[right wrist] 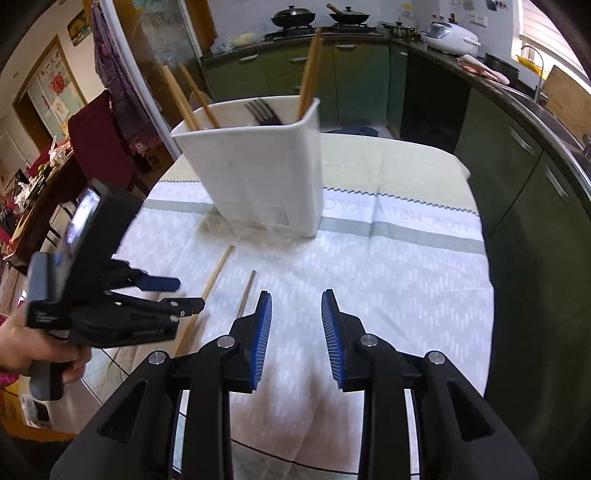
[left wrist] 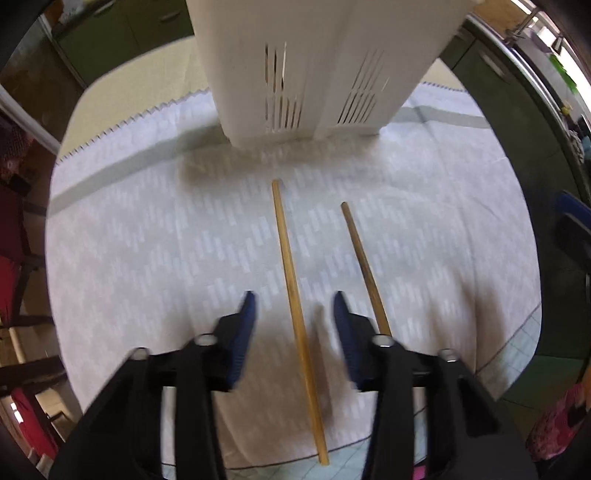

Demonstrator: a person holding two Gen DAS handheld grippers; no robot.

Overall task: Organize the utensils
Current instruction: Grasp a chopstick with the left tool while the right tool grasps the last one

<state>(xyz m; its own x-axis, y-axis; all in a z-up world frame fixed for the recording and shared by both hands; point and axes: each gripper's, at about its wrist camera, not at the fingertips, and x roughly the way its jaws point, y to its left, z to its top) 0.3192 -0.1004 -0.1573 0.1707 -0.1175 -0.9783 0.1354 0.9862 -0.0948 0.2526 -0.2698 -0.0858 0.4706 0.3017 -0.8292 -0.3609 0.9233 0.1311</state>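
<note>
Two wooden chopsticks lie on the white cloth. The longer one (left wrist: 297, 310) runs between my left gripper's (left wrist: 293, 301) open fingers, on the cloth below them. The darker one (left wrist: 364, 267) lies just right of the right finger. Both show in the right wrist view (right wrist: 216, 275) (right wrist: 246, 293). A white slotted utensil holder (left wrist: 295, 74) (right wrist: 258, 170) stands behind them, holding several chopsticks (right wrist: 308, 77) and a dark fork (right wrist: 260, 110). My left gripper shows in the right wrist view (right wrist: 184, 295), over the chopsticks. My right gripper (right wrist: 295, 314) is open and empty, right of the chopsticks.
The white patterned cloth (right wrist: 406, 280) covers a round table (right wrist: 388, 155). Green kitchen cabinets (right wrist: 517, 177) curve round the right and back, with pans on the hob (right wrist: 321, 16). A red chair (right wrist: 99, 144) stands at the left.
</note>
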